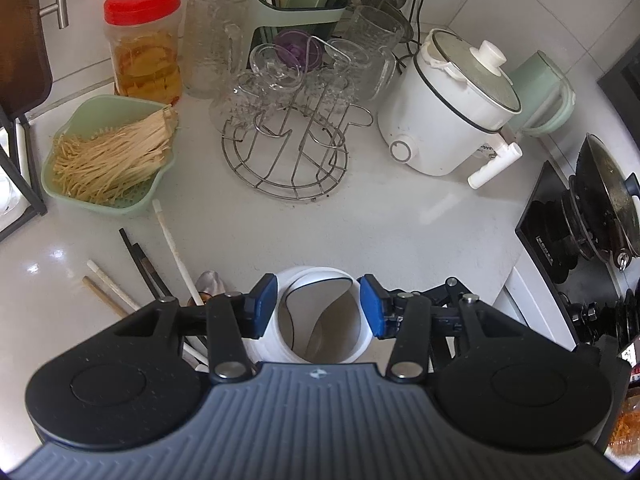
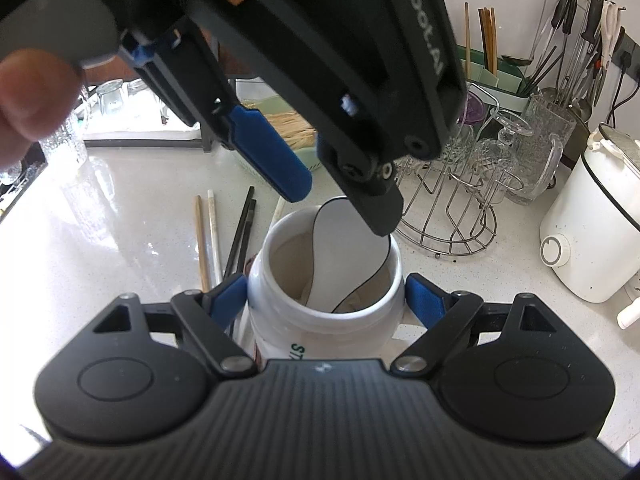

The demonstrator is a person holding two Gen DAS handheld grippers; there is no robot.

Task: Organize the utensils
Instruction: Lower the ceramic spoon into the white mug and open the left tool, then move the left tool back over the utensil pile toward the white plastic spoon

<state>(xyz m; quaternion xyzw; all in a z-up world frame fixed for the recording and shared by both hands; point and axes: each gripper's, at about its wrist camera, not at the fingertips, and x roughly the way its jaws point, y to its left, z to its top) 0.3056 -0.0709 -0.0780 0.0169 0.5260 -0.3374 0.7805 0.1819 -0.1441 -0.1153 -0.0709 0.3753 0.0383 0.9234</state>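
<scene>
Jar: a white ceramic jar (image 2: 324, 312) stands upright on the pale speckled counter (image 1: 400, 216); a white flat spoon-like utensil with a thin dark edge (image 2: 348, 248) leans inside it, its top rising above the rim

Right gripper (image 2: 325, 300): its blue pads sit on either side of the jar's body, the left one against the wall, the right one close beside it; I cannot tell whether they squeeze it

Left gripper (image 1: 318, 306): hovering right over the jar's mouth, pointing down; blue fingers (image 1: 262, 306) spread apart, nothing between them but air above the white utensil

Loose chopsticks (image 2: 224, 236): pale, wooden and black sticks lie flat on the counter just left of the jar

Behind the jar: a round wire rack of upturned clear glasses (image 1: 286, 148); right of that rack, a white electric cooking pot with a lid (image 1: 448, 112)
</scene>
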